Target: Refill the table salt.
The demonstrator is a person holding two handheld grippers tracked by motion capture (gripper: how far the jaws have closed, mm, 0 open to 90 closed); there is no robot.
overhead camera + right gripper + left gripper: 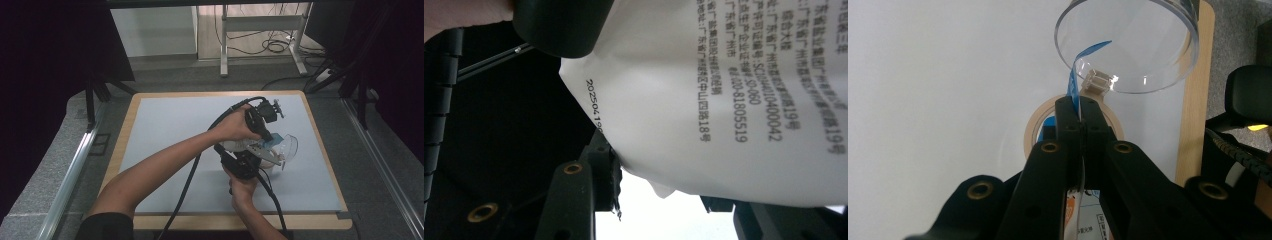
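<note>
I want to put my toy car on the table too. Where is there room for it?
Plenty of bare room on the grey mat: the whole left side, and the far strip along the back edge. It is crowded right of the middle, where the left gripper, the right gripper, the white bag, the clear round container and the tape roll bunch together.

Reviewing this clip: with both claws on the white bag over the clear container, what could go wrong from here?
1. The left claw pinches only the thin blue edge strip; it may slip or tear.
2. The bag sits between the right claw's jaws near one corner and could sag or twist.
3. The clear container stands unheld near the table edge; a bump might shift it.
</note>
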